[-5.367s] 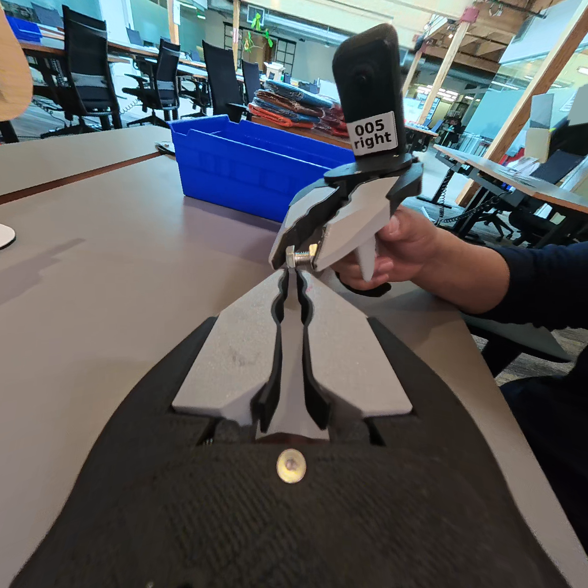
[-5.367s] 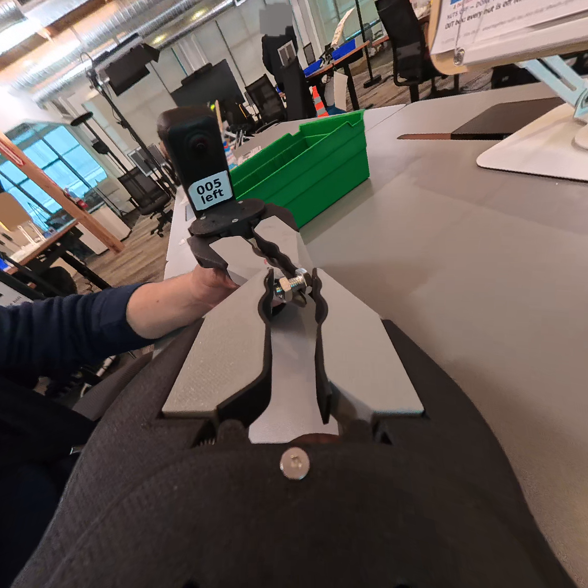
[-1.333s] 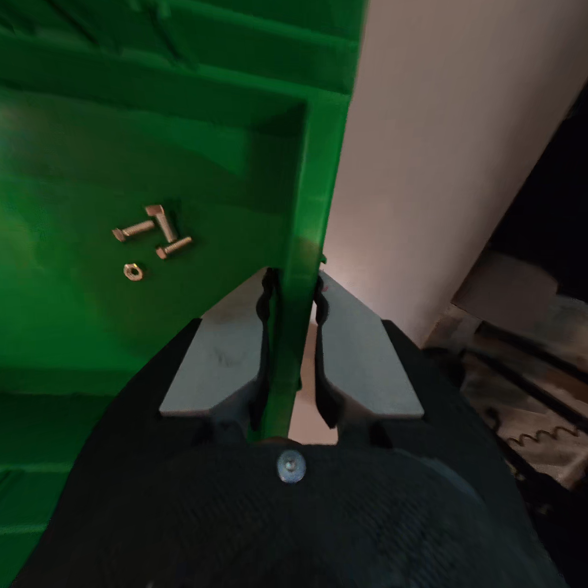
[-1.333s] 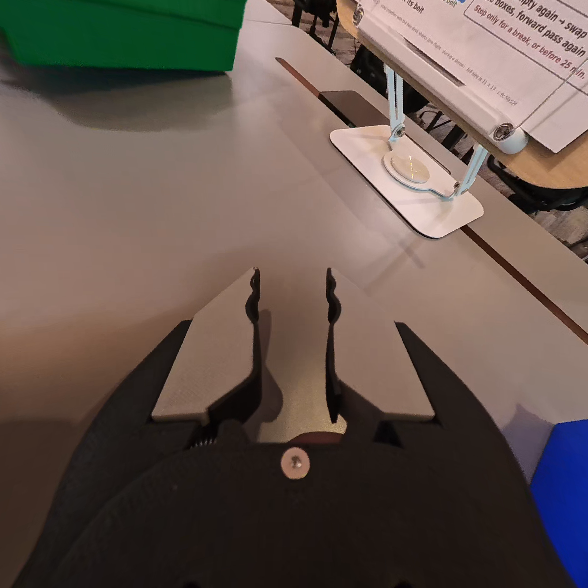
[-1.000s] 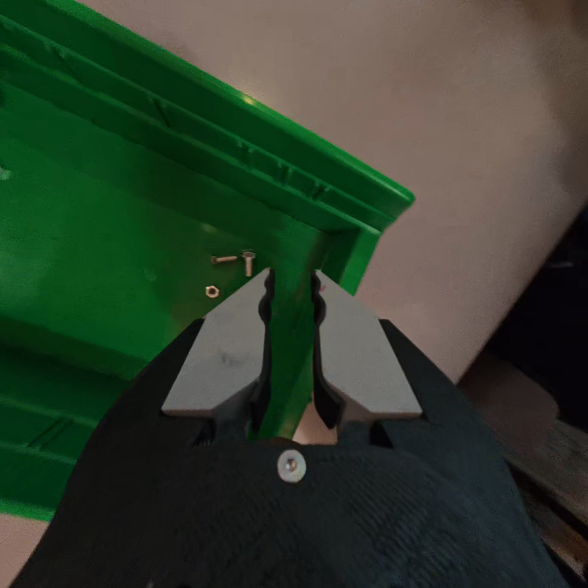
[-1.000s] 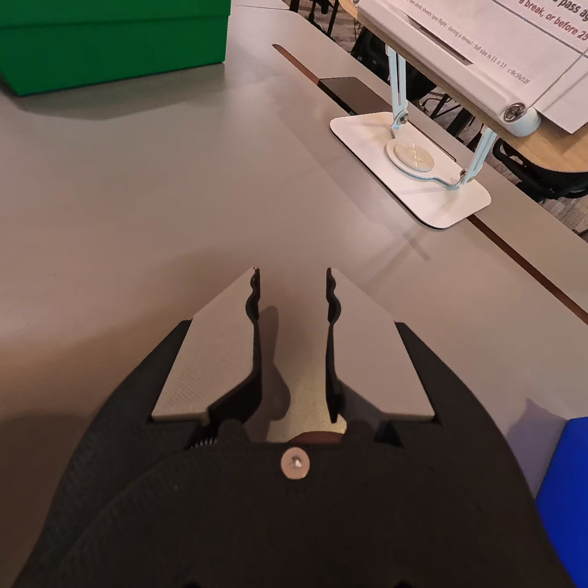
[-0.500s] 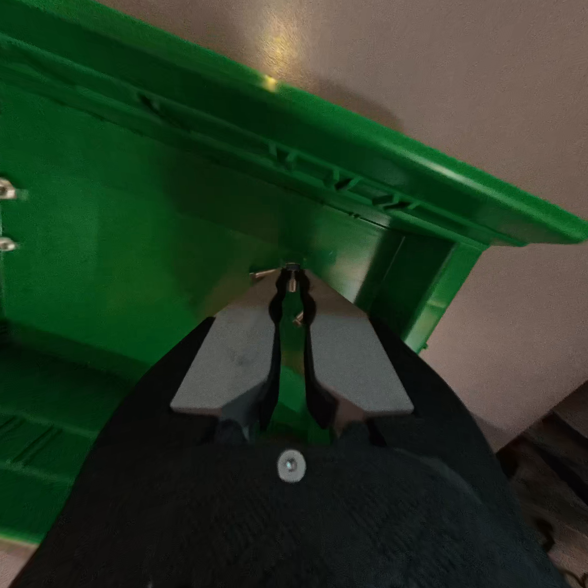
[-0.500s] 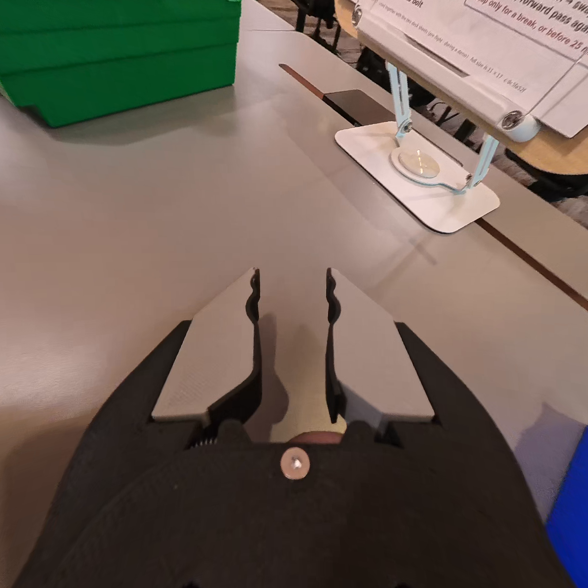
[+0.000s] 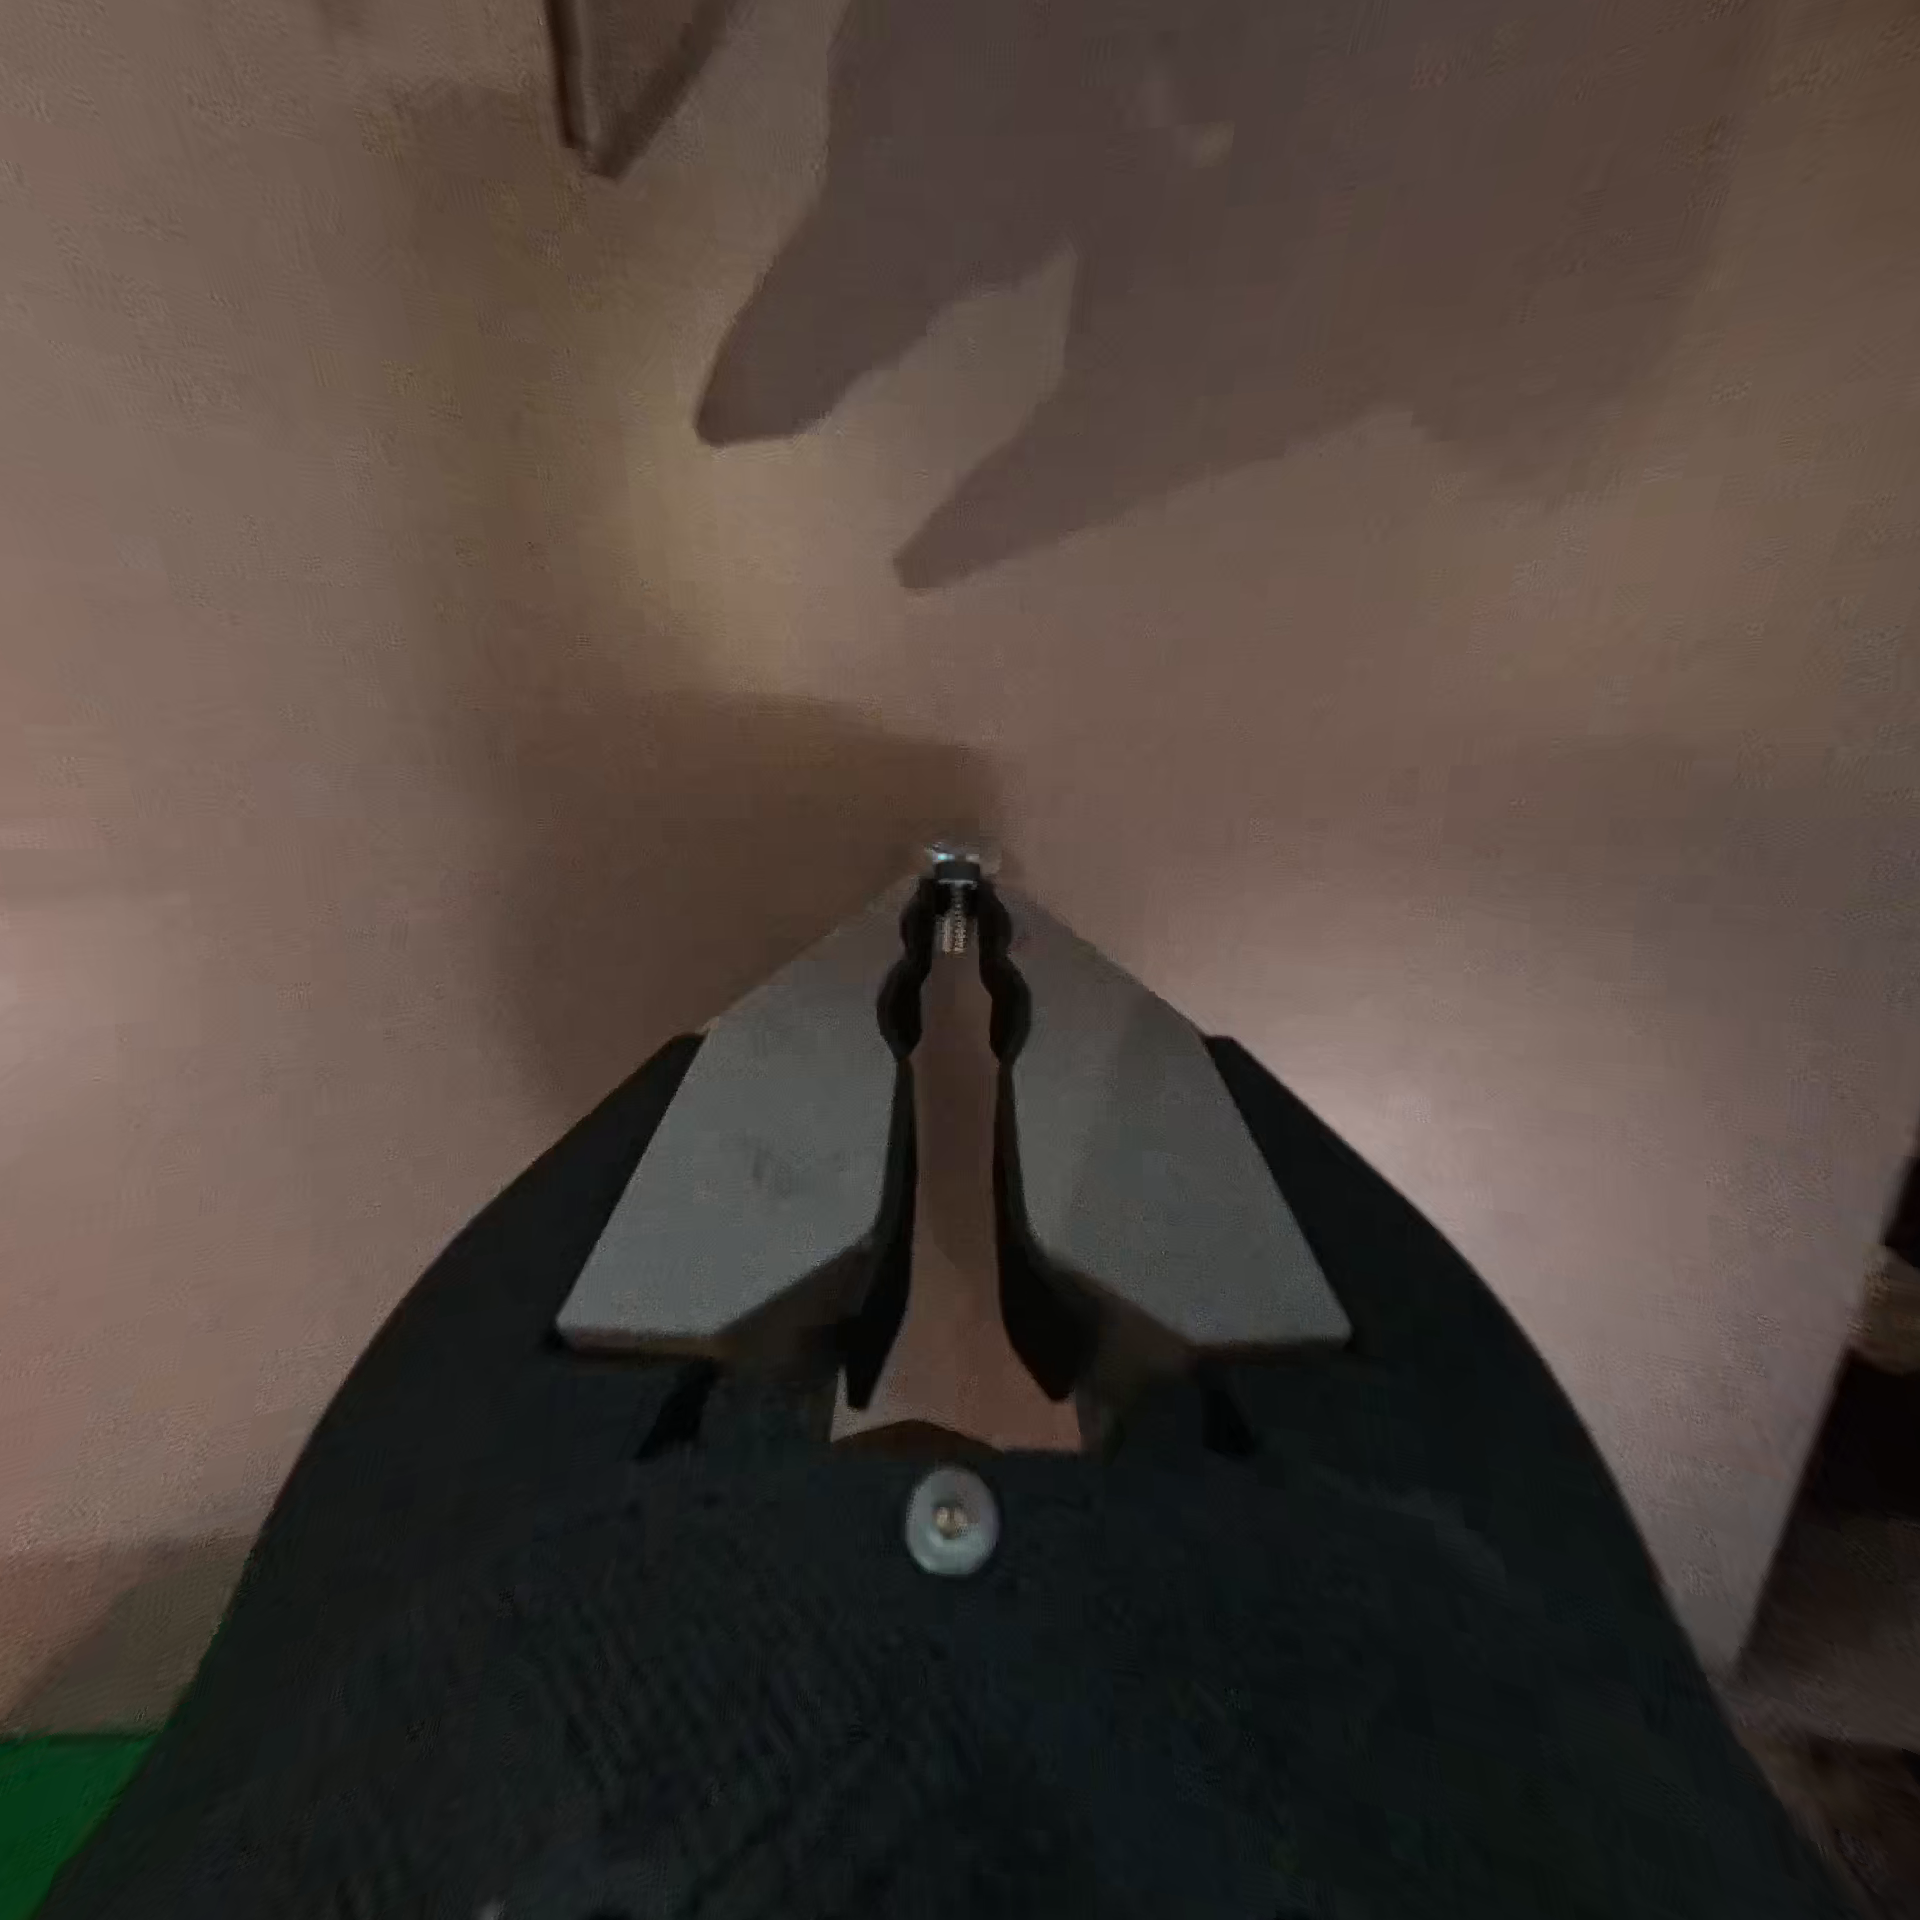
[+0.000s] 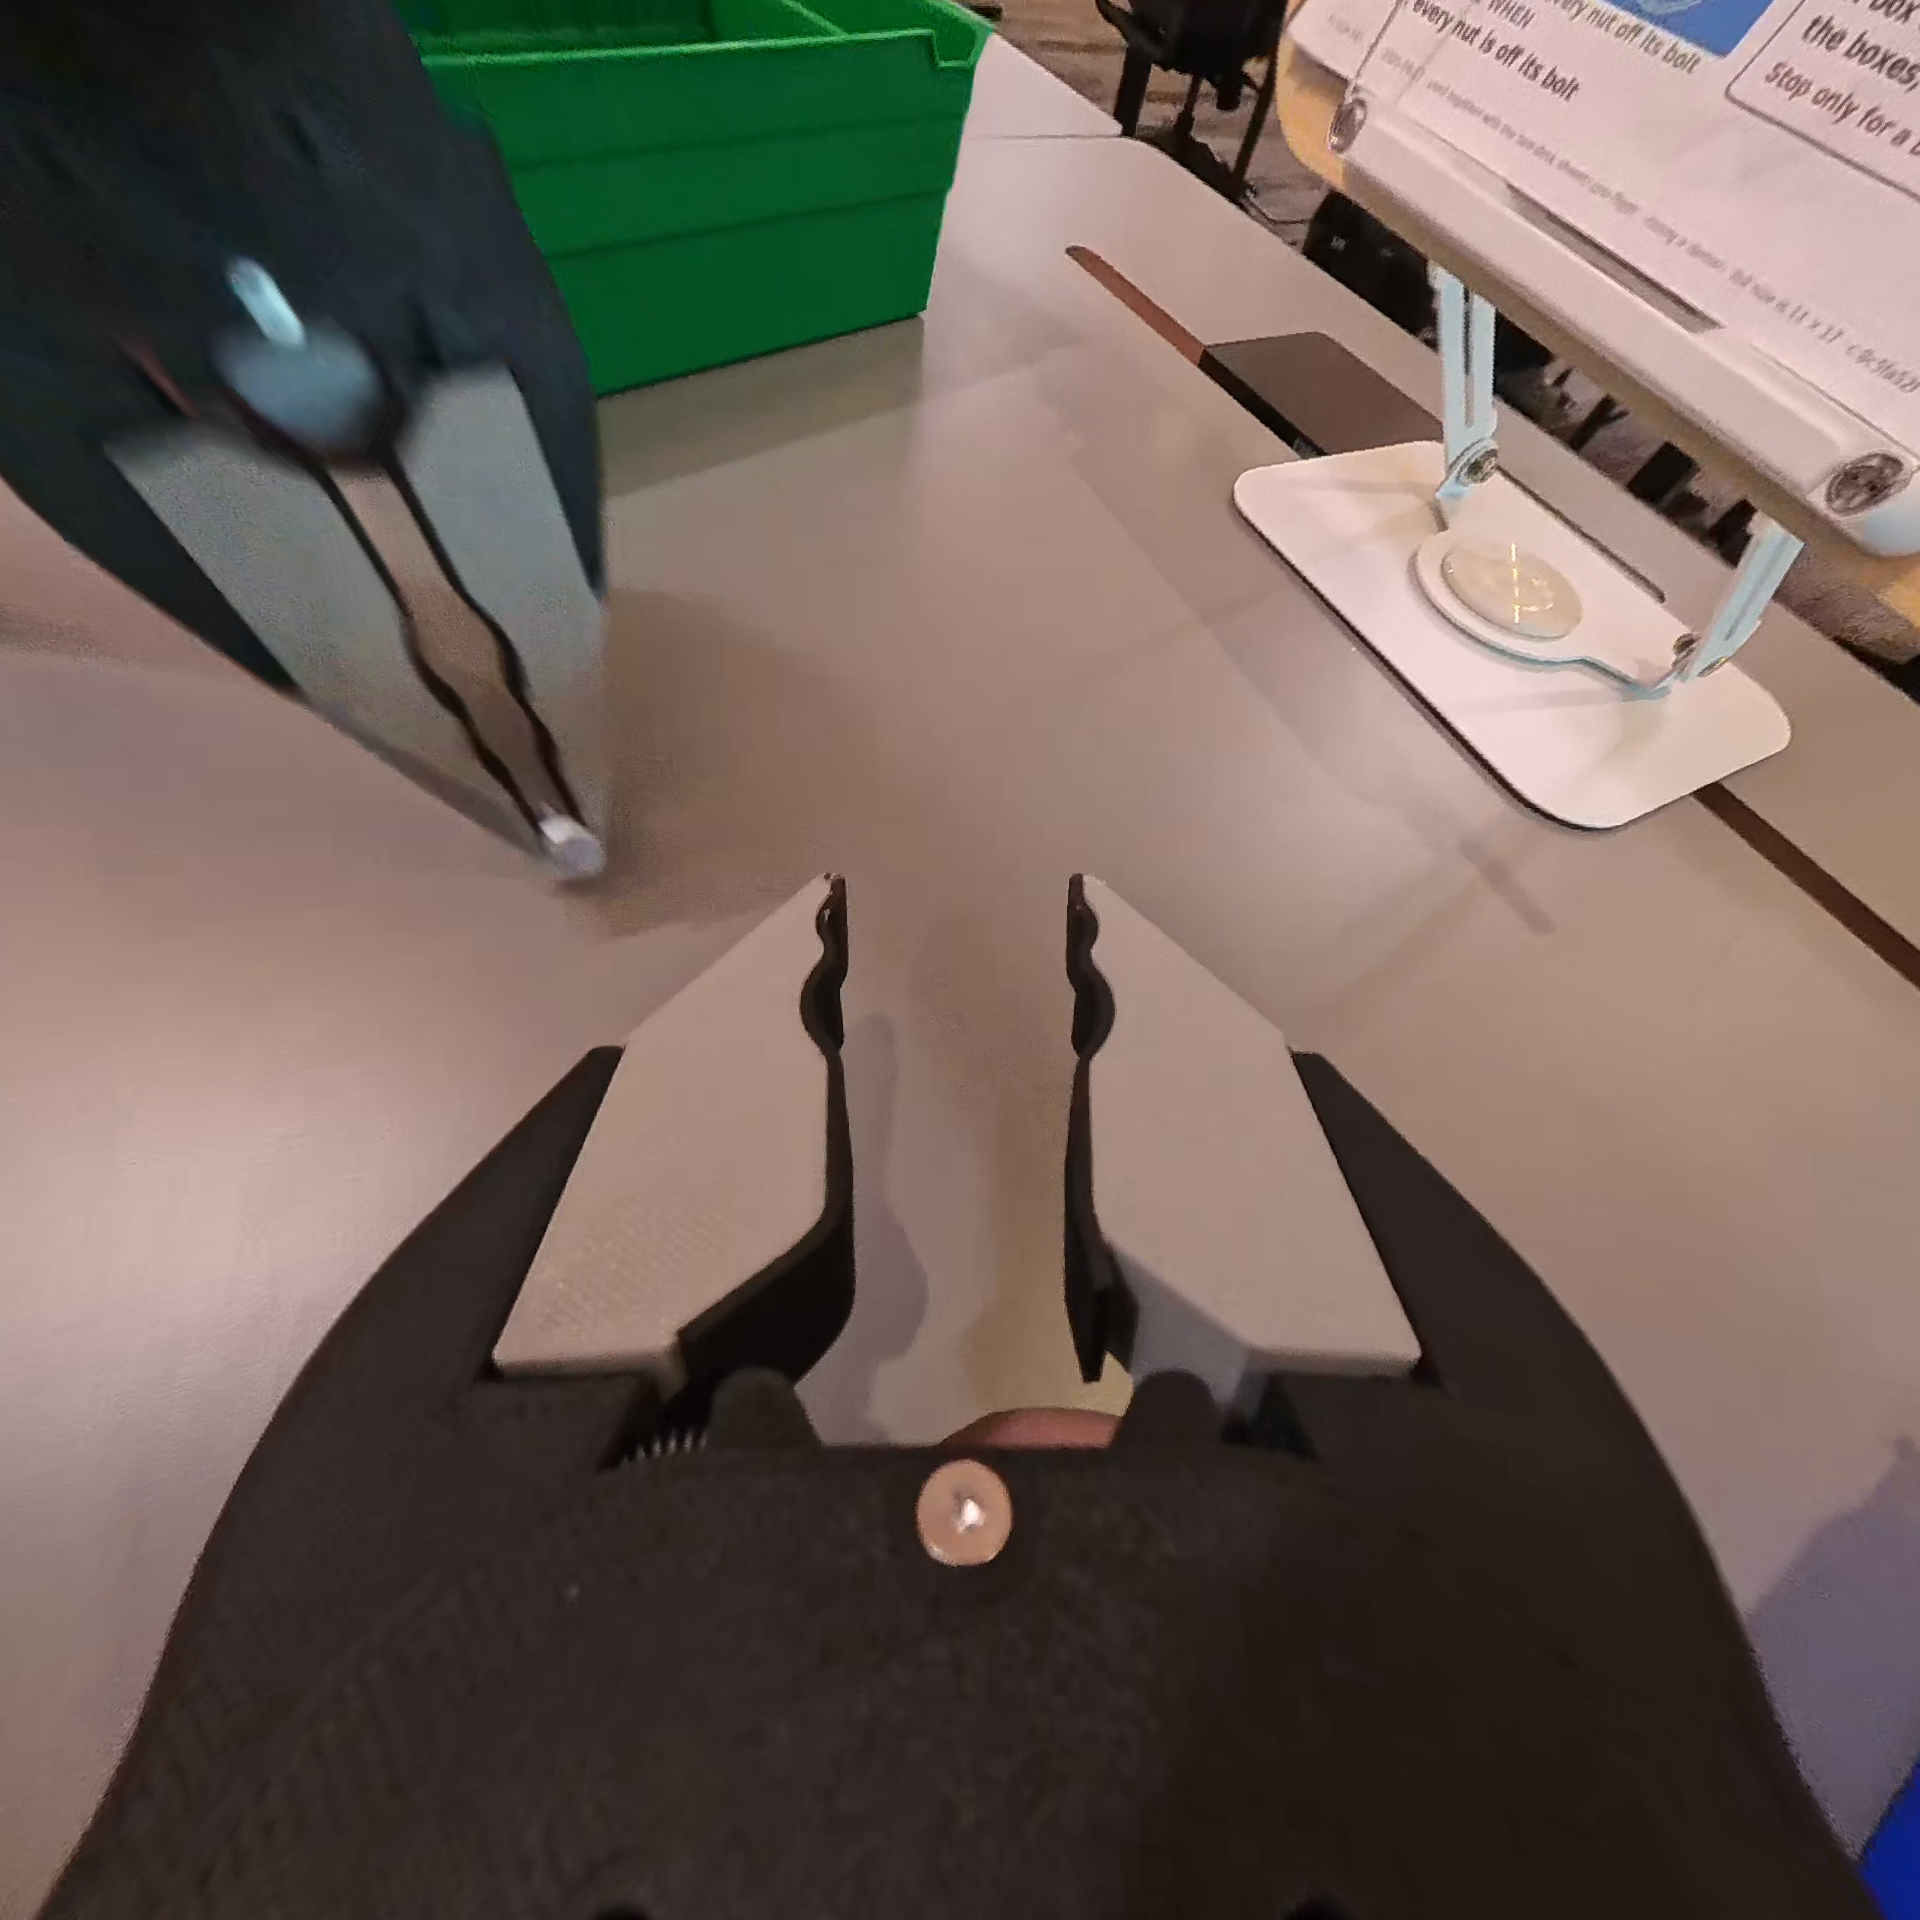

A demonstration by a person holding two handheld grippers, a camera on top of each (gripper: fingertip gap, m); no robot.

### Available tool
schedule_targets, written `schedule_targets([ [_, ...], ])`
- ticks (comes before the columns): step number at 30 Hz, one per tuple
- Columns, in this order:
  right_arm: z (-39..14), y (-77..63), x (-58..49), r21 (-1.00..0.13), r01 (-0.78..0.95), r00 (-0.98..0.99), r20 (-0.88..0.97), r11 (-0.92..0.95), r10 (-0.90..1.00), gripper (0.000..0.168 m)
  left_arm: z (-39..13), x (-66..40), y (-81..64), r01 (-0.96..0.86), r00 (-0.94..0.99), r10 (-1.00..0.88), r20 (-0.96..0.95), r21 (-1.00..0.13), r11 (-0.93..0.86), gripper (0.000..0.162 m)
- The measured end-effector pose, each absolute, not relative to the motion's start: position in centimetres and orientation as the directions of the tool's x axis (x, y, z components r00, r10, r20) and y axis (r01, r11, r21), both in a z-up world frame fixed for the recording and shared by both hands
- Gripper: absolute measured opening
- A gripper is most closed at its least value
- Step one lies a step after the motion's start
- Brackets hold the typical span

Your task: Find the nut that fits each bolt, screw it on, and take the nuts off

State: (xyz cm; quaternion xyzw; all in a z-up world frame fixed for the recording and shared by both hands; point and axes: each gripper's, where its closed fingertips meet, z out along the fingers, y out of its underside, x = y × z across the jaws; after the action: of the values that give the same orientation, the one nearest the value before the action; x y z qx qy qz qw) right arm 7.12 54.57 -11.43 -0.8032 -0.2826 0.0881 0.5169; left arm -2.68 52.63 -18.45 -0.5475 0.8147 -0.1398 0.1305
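My left gripper (image 9: 956, 902) is shut on a small silver bolt (image 9: 954, 894), head forward, threaded shank between the fingers. It holds the bolt just above the bare grey table. In the right wrist view the same left gripper (image 10: 556, 826) comes in from the upper left, with the bolt head (image 10: 566, 840) at its tip close to the table top. My right gripper (image 10: 951, 904) is open and empty, low over the table, a short way right of the bolt. The green bin (image 10: 748, 177) stands at the back left.
A white stand base (image 10: 1507, 665) with light-blue legs carries a tilted instruction board (image 10: 1662, 208) at the right. A dark strip (image 10: 1309, 405) and a seam run along the table there. A blue object's corner (image 10: 1901, 1818) shows at the bottom right. One gripper's finger ends stand about 12 cm off the other's.
My left gripper closed on a bolt inside the green bin, lifted it out and carried it over the open table in front of my right gripper. My right gripper stayed open.
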Motion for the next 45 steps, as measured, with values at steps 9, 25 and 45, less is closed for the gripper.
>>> schedule_targets([
  [9, -12.3, 54.2, 7.3, -0.862, 0.386, 0.820, 0.157, -0.329, 0.551, 0.040, -19.1, -0.2, 51.4, -0.842, -0.368, -0.930, -0.001, -0.423, 0.333, 0.006],
  [25, -12.1, 55.1, 7.5, -0.900, 0.320, 0.840, 0.124, -0.298, 0.528, 0.041, -14.8, -0.8, 50.7, -0.697, -0.304, -0.952, -0.041, -0.672, 0.251, 0.060],
  [45, -13.2, 55.7, 8.6, -0.890, 0.288, 0.881, 0.101, -0.354, 0.463, 0.053, -10.9, -0.3, 55.2, -0.428, -0.115, -0.987, 0.109, -0.902, -0.049, 0.076],
])
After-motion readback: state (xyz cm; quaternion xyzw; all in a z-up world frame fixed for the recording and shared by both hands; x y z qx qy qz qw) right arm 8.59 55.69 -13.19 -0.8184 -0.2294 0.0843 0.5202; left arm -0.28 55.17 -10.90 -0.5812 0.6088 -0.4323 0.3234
